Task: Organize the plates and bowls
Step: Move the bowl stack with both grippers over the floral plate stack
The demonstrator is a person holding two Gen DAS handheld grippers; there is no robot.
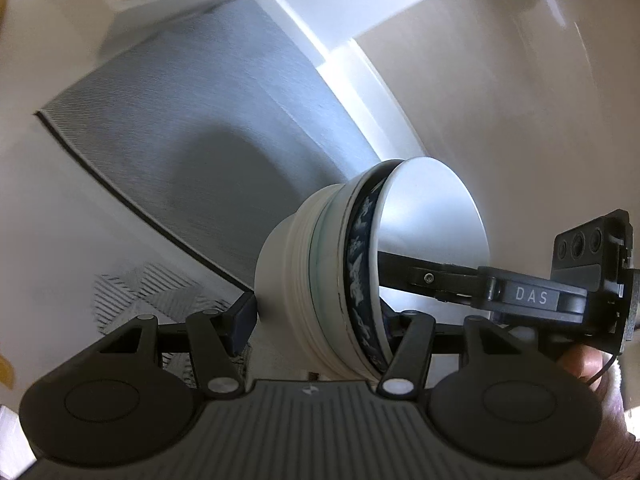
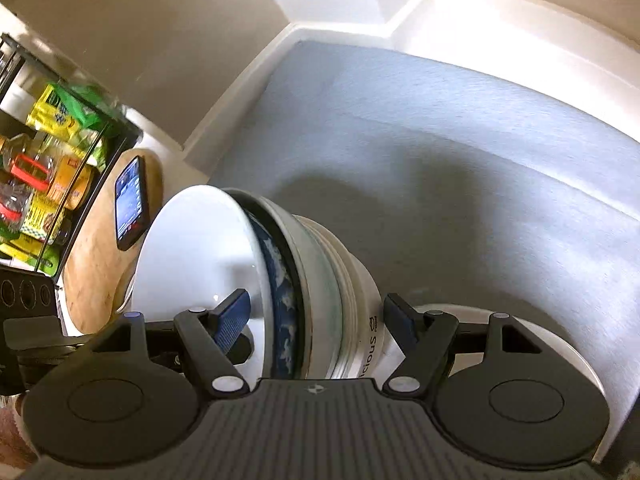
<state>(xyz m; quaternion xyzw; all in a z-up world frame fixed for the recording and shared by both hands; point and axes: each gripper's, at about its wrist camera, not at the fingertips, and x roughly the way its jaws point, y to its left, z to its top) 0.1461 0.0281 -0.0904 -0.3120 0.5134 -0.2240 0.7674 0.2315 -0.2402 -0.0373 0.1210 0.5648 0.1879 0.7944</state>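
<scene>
Grey mat (image 2: 460,128) lies under the stack of bowls (image 2: 304,280) you hold up on its side with both grippers.

Your biggest thing is the grey mat, spread below against the white wall edge. Next comes the stack of bowls: a white bowl (image 1: 432,216) sits inside, then a blue patterned bowl (image 1: 360,264), then pale ribbed ones. Your right gripper (image 2: 316,316) is open wide around the stack, one finger inside the white bowl and one at the stack's bottom. Your left gripper (image 1: 320,316) grips the stack the same way from the other side. Off to one side, a phone (image 2: 130,204) rests on a round wooden board (image 2: 96,264).
</scene>
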